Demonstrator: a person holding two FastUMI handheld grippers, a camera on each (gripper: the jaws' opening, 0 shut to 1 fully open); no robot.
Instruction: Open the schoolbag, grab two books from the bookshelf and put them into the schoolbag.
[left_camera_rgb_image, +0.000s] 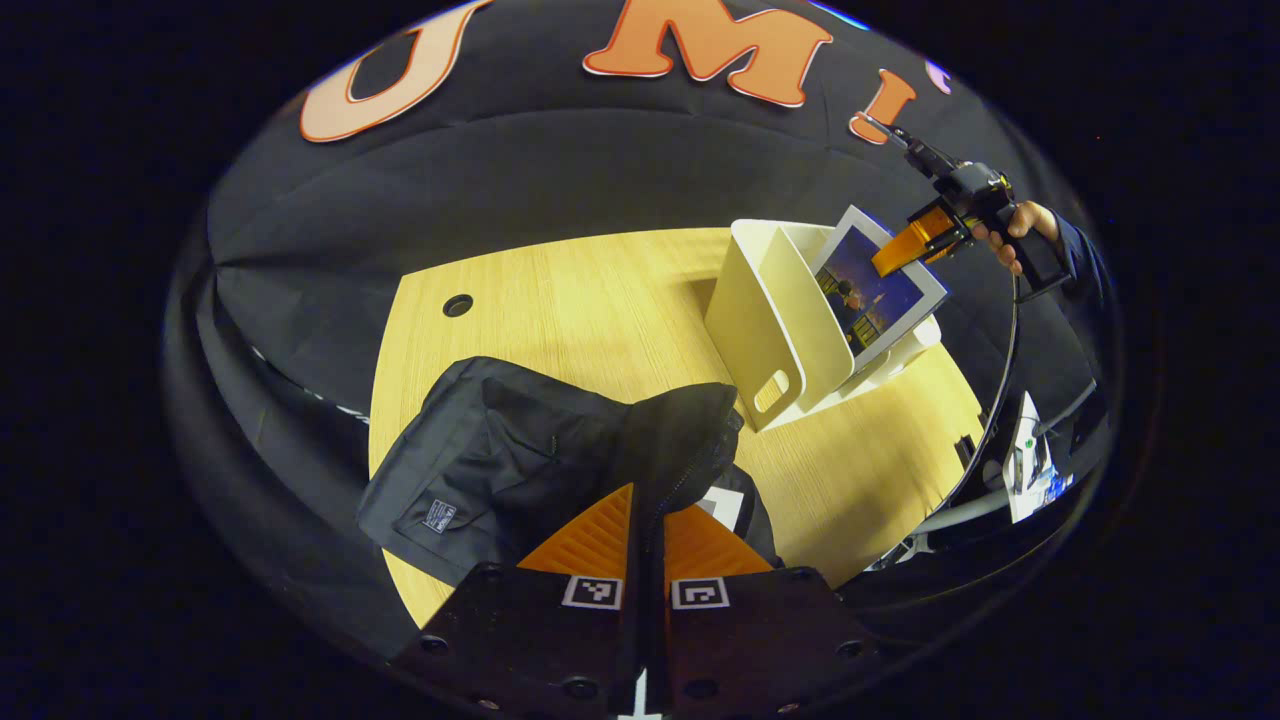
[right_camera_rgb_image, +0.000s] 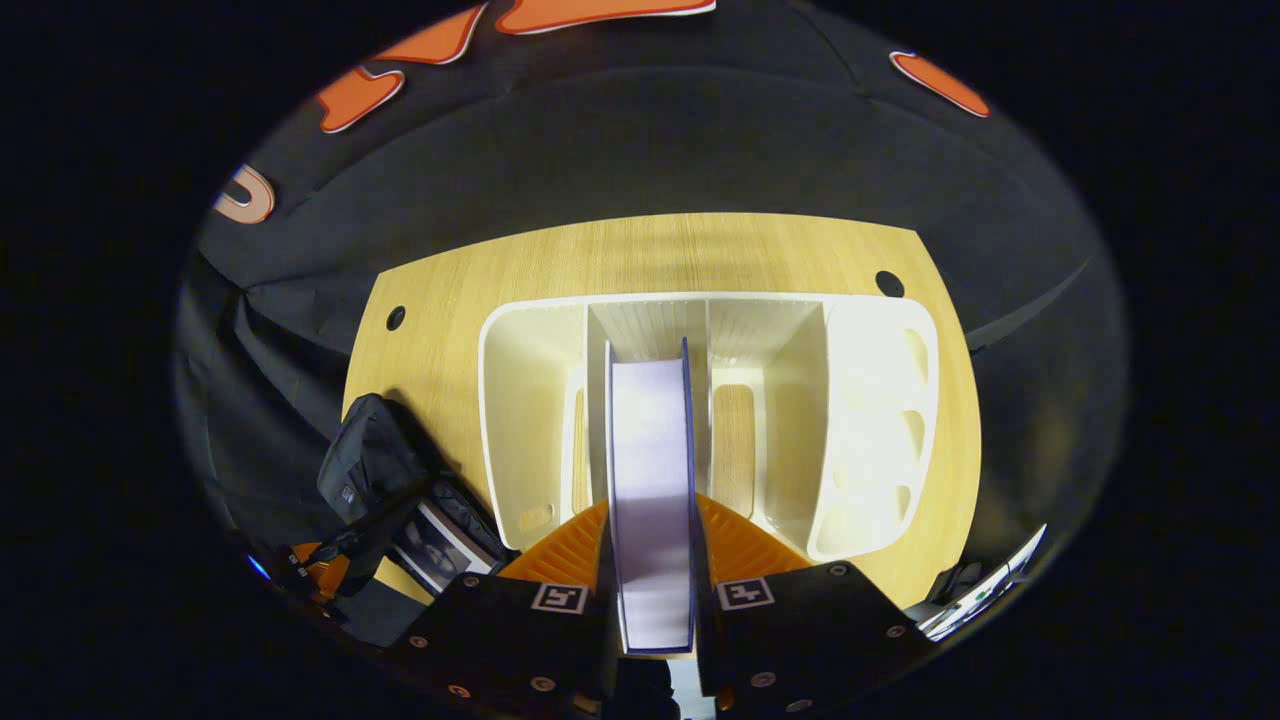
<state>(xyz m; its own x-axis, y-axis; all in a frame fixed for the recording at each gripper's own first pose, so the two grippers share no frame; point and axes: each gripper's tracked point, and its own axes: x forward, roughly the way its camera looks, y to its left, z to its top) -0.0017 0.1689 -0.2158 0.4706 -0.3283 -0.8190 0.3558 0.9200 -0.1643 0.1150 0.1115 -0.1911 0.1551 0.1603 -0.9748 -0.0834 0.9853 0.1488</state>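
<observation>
left gripper (left_camera_rgb_image: 645, 520): fingers pinched on black schoolbag (left_camera_rgb_image: 520, 465) zipper edge, bag on wooden table (left_camera_rgb_image: 560, 290) | right gripper (right_camera_rgb_image: 650, 540): clamped on book (right_camera_rgb_image: 650, 470), lifted above white bookshelf (right_camera_rgb_image: 870, 420)

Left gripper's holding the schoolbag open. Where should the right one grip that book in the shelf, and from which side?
Grip the book at its top edge, coming from above: it stands upright between the bookshelf dividers, which block its sides. The right gripper already clamps it there, one finger on each cover.
</observation>
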